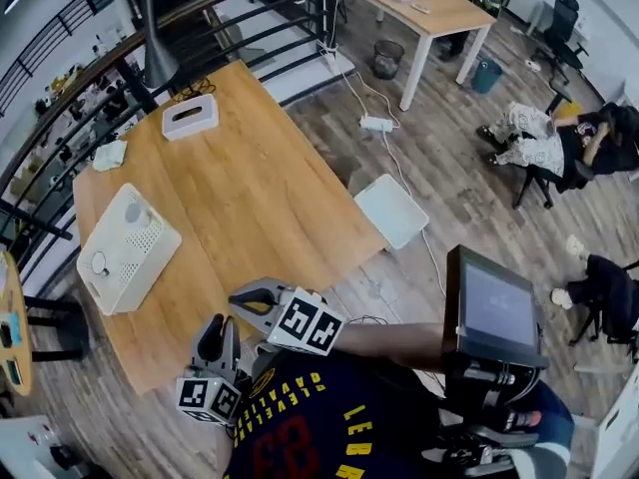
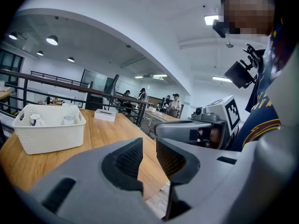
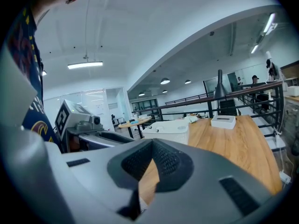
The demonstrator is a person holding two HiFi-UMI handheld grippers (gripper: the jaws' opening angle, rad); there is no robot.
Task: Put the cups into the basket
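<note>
White perforated plastic basket [image 1: 146,243] stood upright on the wooden table [image 1: 255,183], close to one long edge and toward the table's near end. It held two small cups, both upright and set apart. The dark-rimmed cup [image 2: 35,119] sat at one end and the plain white cup [image 2: 68,120] toward the other.

Wooden table [image 1: 262,200], white basket [image 1: 128,248], tissue box [image 1: 190,117]
</note>
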